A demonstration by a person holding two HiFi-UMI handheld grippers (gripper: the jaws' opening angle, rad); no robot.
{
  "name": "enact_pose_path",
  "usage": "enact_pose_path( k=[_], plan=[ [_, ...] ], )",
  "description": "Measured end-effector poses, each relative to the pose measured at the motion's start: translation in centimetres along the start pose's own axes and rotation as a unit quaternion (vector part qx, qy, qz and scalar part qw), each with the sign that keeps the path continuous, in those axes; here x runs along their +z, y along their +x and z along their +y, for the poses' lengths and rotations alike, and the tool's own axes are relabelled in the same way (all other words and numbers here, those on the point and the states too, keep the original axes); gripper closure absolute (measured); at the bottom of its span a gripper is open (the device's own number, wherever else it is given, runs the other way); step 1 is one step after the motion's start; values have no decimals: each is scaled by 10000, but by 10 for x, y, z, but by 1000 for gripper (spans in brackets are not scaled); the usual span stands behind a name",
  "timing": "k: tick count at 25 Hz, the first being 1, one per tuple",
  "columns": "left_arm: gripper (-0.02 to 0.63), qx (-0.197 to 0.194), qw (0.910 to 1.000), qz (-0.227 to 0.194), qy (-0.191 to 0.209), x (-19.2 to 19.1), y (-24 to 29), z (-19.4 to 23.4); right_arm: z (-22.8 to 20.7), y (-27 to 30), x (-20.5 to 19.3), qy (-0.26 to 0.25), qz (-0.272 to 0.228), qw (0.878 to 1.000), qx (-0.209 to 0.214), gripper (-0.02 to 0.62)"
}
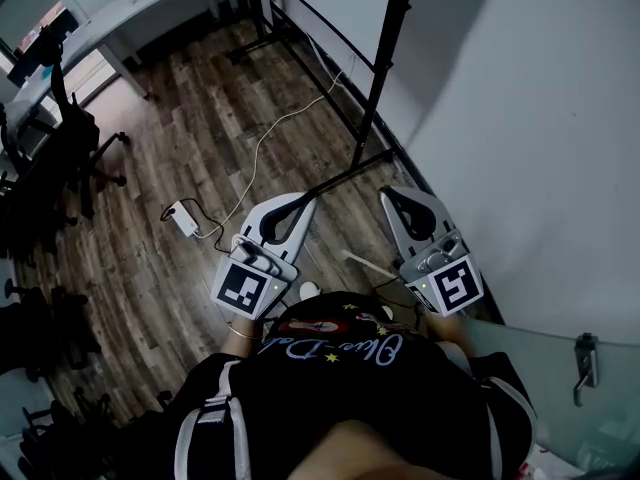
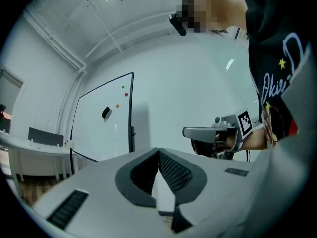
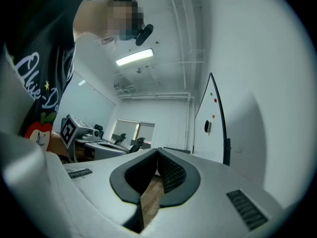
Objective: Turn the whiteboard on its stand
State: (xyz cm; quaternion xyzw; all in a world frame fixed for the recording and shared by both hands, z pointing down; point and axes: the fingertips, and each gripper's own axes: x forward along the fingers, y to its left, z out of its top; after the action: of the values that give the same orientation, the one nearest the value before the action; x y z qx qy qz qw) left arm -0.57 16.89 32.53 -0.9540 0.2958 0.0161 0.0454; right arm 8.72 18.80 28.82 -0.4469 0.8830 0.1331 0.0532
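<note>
A brown wood-plank floor [image 1: 200, 148] fills most of the head view and meets a plain white wall [image 1: 540, 118] along its right edge. The ceiling carries a bright strip light [image 3: 134, 57]. The large white whiteboard with a black frame [image 1: 330, 3] stands on its black tubular stand [image 1: 383, 58] at the floor's far edge, close to the wall, well apart from both claws. A dark eraser [image 2: 106, 113] and small coloured magnets [image 2: 125, 94] sit on its face. A long white desk [image 1: 130, 8] runs across the far left corner, with black office chairs [image 1: 60, 158] along the floor's left edge. A thin white cable [image 1: 262, 143] trails over the planks to a small white power adapter [image 1: 184, 218]. The left gripper [image 1: 300, 206] and the right gripper [image 1: 392, 200] are held side by side and point toward the board. Both have their jaws brought together at the tips, with nothing between them.
</note>
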Motion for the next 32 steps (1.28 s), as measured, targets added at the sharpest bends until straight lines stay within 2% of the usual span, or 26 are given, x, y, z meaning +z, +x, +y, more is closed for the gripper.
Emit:
enact_pose_path(
  k=[7,16,32],
  plan=[
    [589,-63,10000,-19,-52,-13,-12,39,12,34,-14,100,20,9999,-60,557],
    [589,-207,9997,-5,-96,-24,-11,58,11,47,-19,36,170,9995,-277,557],
    [589,-420,9991,-36,-40,-17,32,95,-32,89,-34,201,117,9986,-470,557]
  ],
)
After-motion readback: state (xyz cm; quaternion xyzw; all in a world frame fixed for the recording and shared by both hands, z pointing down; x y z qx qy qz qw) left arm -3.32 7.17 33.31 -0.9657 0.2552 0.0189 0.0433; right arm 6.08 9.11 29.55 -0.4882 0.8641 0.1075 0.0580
